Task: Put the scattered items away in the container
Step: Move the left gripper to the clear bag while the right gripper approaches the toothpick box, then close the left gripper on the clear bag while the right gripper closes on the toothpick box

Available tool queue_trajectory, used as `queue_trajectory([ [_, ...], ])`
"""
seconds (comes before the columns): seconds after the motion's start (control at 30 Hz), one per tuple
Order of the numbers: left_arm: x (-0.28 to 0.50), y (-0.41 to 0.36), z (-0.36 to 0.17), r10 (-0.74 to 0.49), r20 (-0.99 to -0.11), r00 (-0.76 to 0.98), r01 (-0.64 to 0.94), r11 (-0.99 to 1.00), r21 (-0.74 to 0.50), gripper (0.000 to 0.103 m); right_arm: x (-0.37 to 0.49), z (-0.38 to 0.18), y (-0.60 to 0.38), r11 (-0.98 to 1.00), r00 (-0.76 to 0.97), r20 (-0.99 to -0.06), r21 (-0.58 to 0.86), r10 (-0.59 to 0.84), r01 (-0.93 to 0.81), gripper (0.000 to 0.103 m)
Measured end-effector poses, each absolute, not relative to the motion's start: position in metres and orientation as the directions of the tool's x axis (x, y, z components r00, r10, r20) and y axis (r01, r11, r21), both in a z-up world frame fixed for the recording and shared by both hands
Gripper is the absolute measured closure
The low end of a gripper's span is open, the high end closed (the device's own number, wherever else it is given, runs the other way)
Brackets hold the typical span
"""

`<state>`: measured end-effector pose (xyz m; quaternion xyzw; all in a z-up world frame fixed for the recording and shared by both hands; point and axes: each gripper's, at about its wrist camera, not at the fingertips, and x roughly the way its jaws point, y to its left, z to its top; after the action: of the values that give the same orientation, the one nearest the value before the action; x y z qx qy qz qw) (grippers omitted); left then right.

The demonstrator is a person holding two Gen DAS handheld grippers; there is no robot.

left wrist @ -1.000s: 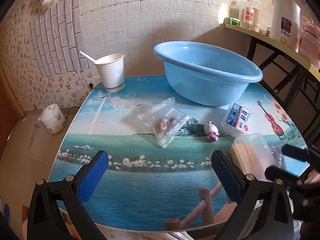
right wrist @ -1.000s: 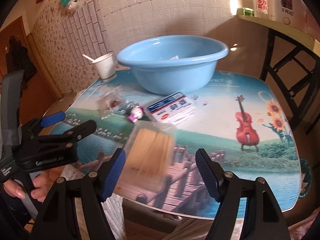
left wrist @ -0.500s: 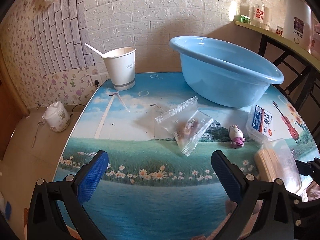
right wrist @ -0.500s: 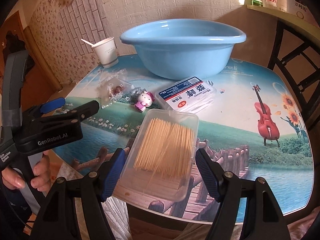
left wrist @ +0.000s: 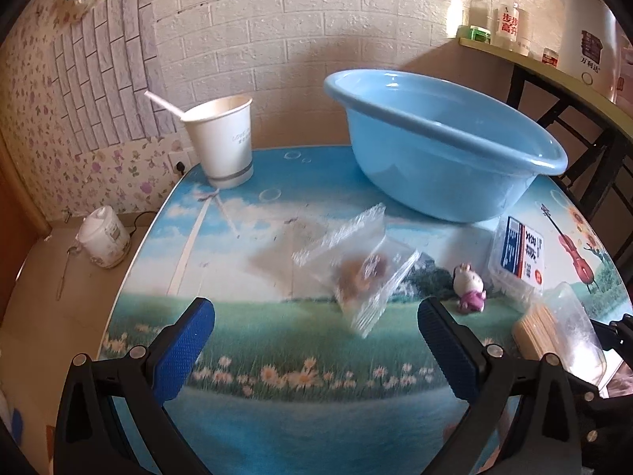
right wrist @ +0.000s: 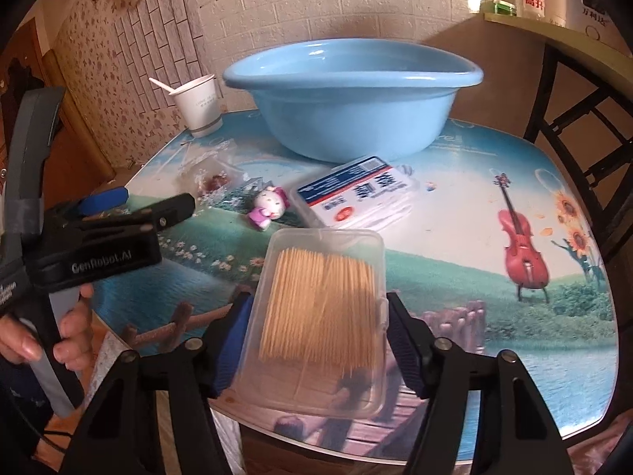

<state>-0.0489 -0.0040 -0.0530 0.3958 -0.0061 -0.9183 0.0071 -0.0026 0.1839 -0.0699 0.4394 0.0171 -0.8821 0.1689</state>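
Note:
A blue basin (left wrist: 443, 146) (right wrist: 352, 95) stands at the back of the picture-printed table. My right gripper (right wrist: 316, 332) is shut on a clear box of toothpicks (right wrist: 320, 308), held at the table's near edge; the box also shows in the left wrist view (left wrist: 558, 332). My left gripper (left wrist: 316, 340) is open and empty, a little short of a clear snack bag (left wrist: 360, 273) (right wrist: 209, 178). A small pink-and-white toy figure (left wrist: 470, 289) (right wrist: 269, 208) and a flat labelled plastic box (left wrist: 518, 253) (right wrist: 356, 198) lie on the table in front of the basin.
A paper cup with a spoon (left wrist: 221, 142) (right wrist: 198, 107) stands at the back left. A shelf with bottles and a kettle (left wrist: 585, 55) and dark chair frames (right wrist: 585, 126) are on the right. A white jar (left wrist: 103, 241) sits on the floor left of the table.
My right gripper's fingers have closed in on the toothpick box. My left gripper has moved forward toward the snack bag and stayed open.

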Motion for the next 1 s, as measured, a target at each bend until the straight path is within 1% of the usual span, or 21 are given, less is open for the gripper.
queue_trajectory([
  [0.3,-0.075,0.007,-0.051,0.009,-0.728,-0.685,-0.072,-0.996,0.056,0.000,-0.011,-0.064,0.219,-0.964,-0.595,-0.766,0.126,-0.245,0.235,0.039],
  [0.33,-0.077,0.008,-0.051,0.015,-0.732,-0.681,-0.079,-0.995,0.054,0.004,-0.011,-0.064,0.221,-0.965,-0.596,-0.766,0.126,-0.243,0.230,0.039],
  [0.37,-0.078,0.008,-0.052,0.021,-0.735,-0.678,-0.087,-0.995,0.051,0.012,-0.012,-0.064,0.223,-0.966,-0.596,-0.766,0.127,-0.241,0.227,0.039],
  [0.4,-0.080,0.008,-0.054,0.023,-0.740,-0.672,-0.088,-0.995,0.048,0.017,-0.013,-0.065,0.225,-0.967,-0.596,-0.767,0.128,-0.238,0.222,0.039],
  [0.47,-0.082,0.008,-0.055,0.033,-0.755,-0.655,-0.096,-0.995,0.040,0.034,-0.015,-0.066,0.228,-0.969,-0.597,-0.768,0.130,-0.233,0.212,0.039],
  [0.5,-0.084,0.007,-0.058,0.037,-0.763,-0.645,-0.097,-0.995,0.033,0.038,-0.015,-0.066,0.230,-0.969,-0.598,-0.767,0.131,-0.232,0.208,0.039],
  [0.53,-0.085,0.006,-0.060,0.039,-0.769,-0.638,-0.097,-0.995,0.030,0.040,-0.015,-0.064,0.235,-0.970,-0.599,-0.767,0.132,-0.231,0.205,0.039],
  [0.73,-0.086,0.008,-0.066,0.044,-0.783,-0.621,-0.114,-0.993,0.035,0.041,-0.024,-0.068,0.235,-0.971,-0.603,-0.764,0.139,-0.229,0.193,0.039],
  [0.8,-0.087,0.010,-0.067,0.052,-0.787,-0.615,-0.125,-0.992,0.033,0.046,-0.024,-0.068,0.236,-0.972,-0.605,-0.763,0.139,-0.227,0.189,0.039],
  [0.87,-0.087,0.013,-0.067,0.068,-0.788,-0.612,-0.140,-0.990,0.023,0.056,-0.024,-0.069,0.237,-0.973,-0.606,-0.763,0.139,-0.224,0.184,0.039],
  [0.97,-0.089,0.015,-0.068,0.081,-0.789,-0.609,-0.149,-0.989,0.013,0.064,-0.025,-0.070,0.238,-0.974,-0.608,-0.762,0.139,-0.221,0.180,0.039],
  [1.0,-0.088,0.016,-0.067,0.086,-0.789,-0.608,-0.151,-0.989,0.009,0.065,-0.025,-0.070,0.239,-0.974,-0.608,-0.762,0.140,-0.221,0.178,0.039],
])
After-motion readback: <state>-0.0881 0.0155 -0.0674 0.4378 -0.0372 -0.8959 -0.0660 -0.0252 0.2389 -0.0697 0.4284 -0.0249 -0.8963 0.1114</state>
